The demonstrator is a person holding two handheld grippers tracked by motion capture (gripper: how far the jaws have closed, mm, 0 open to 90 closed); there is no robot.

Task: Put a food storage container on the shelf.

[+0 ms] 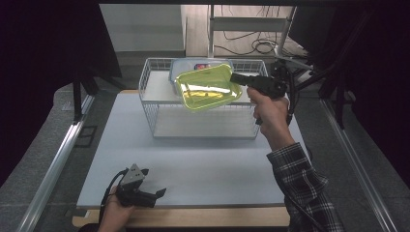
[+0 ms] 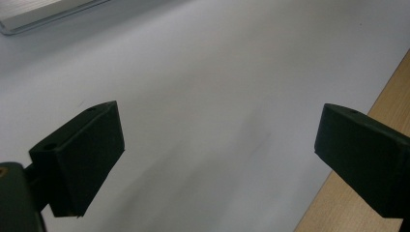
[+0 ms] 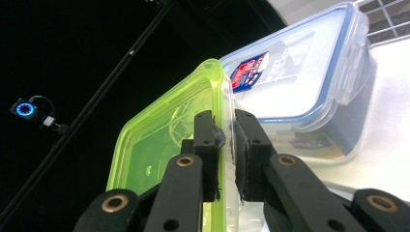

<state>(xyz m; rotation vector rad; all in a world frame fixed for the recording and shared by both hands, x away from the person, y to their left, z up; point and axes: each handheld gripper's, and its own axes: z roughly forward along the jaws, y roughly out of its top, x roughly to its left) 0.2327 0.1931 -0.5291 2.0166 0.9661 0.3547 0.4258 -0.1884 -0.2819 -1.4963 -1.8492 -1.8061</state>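
A yellow-green plastic container (image 1: 208, 87) hangs tilted over the white wire basket (image 1: 150, 94) at the back of the table. My right gripper (image 1: 238, 78) is shut on the container's right rim; in the right gripper view the two jaws pinch the green rim (image 3: 220, 96) between them (image 3: 226, 140). Behind it in the basket sits a clear lidded box with a blue seal (image 1: 180, 65) (image 3: 309, 82). My left gripper (image 1: 157, 194) rests low at the table's front left, open, with nothing between its jaws (image 2: 217, 145), over the white tabletop (image 2: 203, 72).
The white table surface (image 1: 193, 159) has a wooden front edge (image 1: 208, 216) (image 2: 387, 92). Metal rails (image 1: 58, 159) run along both sides. Dark curtains and stands flank the table; cables lie on the floor beyond the basket.
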